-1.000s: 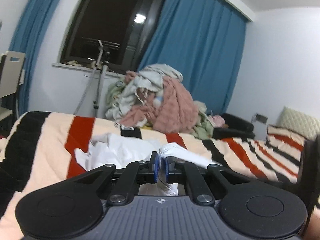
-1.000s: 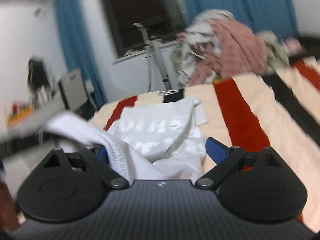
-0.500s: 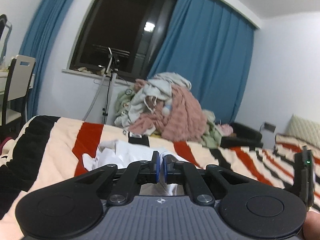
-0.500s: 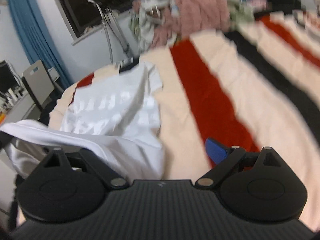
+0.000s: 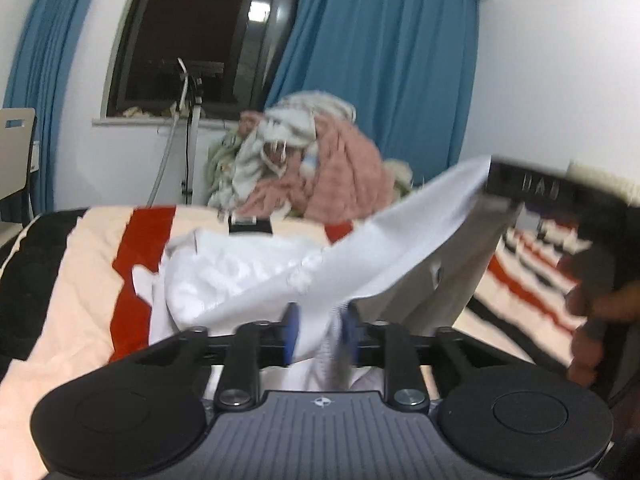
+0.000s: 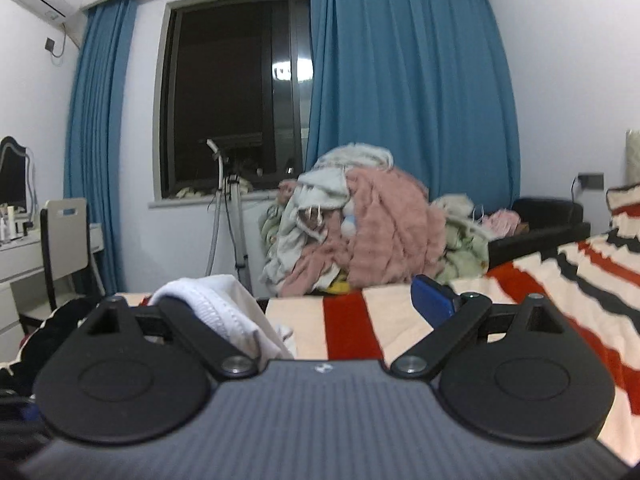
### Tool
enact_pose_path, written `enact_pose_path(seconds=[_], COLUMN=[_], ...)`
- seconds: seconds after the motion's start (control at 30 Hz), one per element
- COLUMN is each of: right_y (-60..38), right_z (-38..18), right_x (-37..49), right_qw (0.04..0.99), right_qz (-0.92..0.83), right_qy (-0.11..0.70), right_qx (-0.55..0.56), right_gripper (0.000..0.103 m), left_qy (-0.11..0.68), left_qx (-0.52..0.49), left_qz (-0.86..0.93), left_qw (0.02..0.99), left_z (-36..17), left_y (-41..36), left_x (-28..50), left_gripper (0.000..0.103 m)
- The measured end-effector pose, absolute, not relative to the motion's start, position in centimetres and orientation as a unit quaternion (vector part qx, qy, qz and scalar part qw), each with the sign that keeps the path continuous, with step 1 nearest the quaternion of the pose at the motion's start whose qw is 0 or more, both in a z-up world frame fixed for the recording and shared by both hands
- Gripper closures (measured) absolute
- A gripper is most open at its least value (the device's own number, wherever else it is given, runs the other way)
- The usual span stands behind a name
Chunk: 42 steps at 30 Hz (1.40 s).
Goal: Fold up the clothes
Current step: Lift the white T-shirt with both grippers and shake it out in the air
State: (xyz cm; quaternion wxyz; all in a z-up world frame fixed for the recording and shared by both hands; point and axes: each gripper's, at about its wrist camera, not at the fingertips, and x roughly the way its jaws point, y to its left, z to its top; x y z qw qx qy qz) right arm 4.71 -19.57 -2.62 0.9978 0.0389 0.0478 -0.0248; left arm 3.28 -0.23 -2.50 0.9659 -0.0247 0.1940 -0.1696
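A white garment (image 5: 248, 276) lies crumpled on the striped bedspread (image 5: 92, 264). My left gripper (image 5: 318, 338) has its jaws slightly parted, and a fold of the garment hangs between them. One corner of the cloth stretches up to the right, to my right gripper (image 5: 532, 188), seen blurred there. In the right wrist view my right gripper (image 6: 304, 304) stands wide open. The white hem (image 6: 216, 312) is draped over its left finger, and the blue pad of the right finger (image 6: 434, 300) is bare.
A tall pile of pink, white and green clothes (image 6: 360, 232) sits at the far side of the bed, below blue curtains (image 6: 404, 92) and a dark window. A chair (image 6: 66, 244) and a desk stand at the left. A black seat (image 6: 548, 220) is at the right.
My left gripper's jaws have parted a little around the cloth. My right gripper has swung up level, lifting the garment's corner off the bed, so the cloth now stretches between the two grippers.
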Motion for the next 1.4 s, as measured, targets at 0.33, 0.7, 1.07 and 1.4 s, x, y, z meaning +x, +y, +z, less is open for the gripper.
enact_pose_path(seconds=[0.33, 0.7, 1.07, 1.4], right_y=[-20.2, -23.1, -21.2, -20.5], right_z=[-2.4, -5.4, -9.5, 0.7], right_x=[4.5, 8.3, 7.8, 2.7], right_qw=[0.996, 0.987, 0.969, 0.996], right_qz=[-0.019, -0.069, -0.096, -0.09], right_qy=[0.057, 0.138, 0.227, -0.002], right_qx=[0.063, 0.037, -0.002, -0.005], right_gripper=[0.008, 0.008, 0.008, 0.008], left_qy=[0.177, 0.161, 0.12, 0.008], left_qx=[0.143, 0.036, -0.022, -0.038], left_qz=[-0.141, 0.098, 0.113, 0.098], left_qw=[0.963, 0.981, 0.986, 0.994], left_z=[-6.1, -4.2, -2.9, 6.8], left_y=[-5.2, 0.8, 3.8, 6.2], left_x=[3.0, 4.0, 3.1, -0.3], left_gripper=[0.041, 0.027, 0.025, 0.025])
